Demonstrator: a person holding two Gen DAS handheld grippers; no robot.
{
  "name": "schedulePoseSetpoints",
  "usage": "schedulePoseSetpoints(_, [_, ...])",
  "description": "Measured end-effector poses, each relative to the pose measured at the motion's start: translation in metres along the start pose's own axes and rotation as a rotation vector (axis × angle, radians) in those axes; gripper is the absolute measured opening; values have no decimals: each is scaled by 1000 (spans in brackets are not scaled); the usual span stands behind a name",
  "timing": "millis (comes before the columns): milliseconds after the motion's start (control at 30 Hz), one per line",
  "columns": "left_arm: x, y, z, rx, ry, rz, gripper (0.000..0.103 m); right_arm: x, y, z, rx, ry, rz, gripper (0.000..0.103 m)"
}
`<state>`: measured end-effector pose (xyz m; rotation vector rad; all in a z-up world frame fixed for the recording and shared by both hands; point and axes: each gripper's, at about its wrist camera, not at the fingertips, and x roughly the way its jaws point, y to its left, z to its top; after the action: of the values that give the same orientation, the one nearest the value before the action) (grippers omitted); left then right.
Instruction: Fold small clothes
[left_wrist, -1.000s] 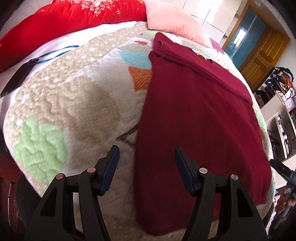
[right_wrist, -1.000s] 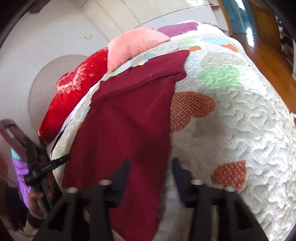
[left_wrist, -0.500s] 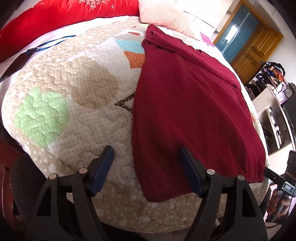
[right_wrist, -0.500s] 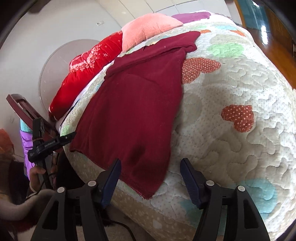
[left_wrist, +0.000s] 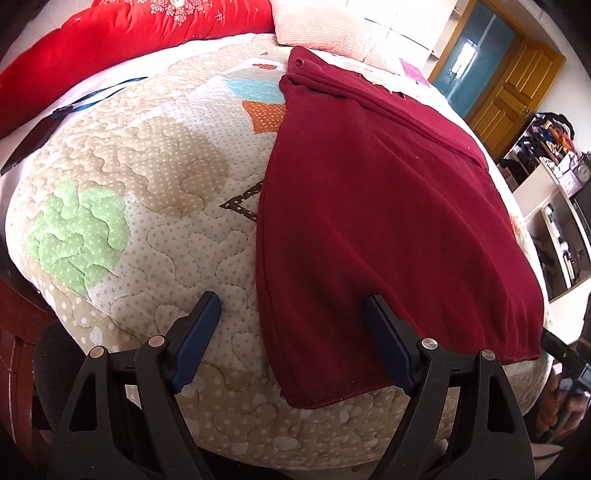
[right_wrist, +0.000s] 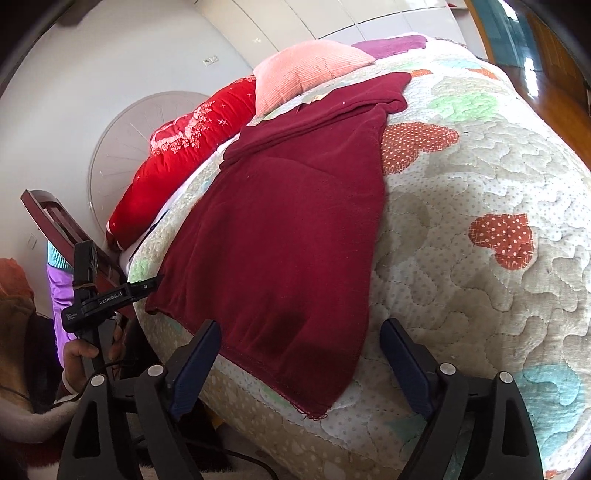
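Left wrist view: the maroon garment (left_wrist: 376, 206) is seen spread flat on the quilted bedspread (left_wrist: 155, 206), its near hem hanging over the edge, each near corner framed by wide-spread empty left gripper (left_wrist: 293, 343) and right gripper (right_wrist: 301, 363), apparently for pinching.

Home bedroom, quilted bed (left_wrist: 155, 206), red pillow (right_wrist: 177, 155), wooden door (left_wrist: 506, 92), cluttered shelves (left_wrist: 554, 206)

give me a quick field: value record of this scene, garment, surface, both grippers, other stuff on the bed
garment: dark red garment, spread flat, its far part folded over, near hem at the bed's edge
surface: patchwork quilt on the bed
left gripper: open, empty, at the near left corner of the hem
right gripper: open, empty, at the near right corner
also there: red pillow, pink cushion
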<state>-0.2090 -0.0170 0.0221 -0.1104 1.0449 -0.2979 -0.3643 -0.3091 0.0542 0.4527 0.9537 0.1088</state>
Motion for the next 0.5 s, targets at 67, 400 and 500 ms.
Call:
schedulePoseSetpoints(67, [0, 1, -1, -4, -1, -5, 81, 0, 0, 0, 8, -5, 4, 87])
schedulePoseSetpoints(400, [-3, 1, -4, -4, 8, -14, 81, -3, -4, 0, 28, -20, 28, 88])
schedulePoseSetpoints(500, [-6, 2, -6, -13, 28, -45, 81, -5, -4, 0, 24, -12, 52, 88])
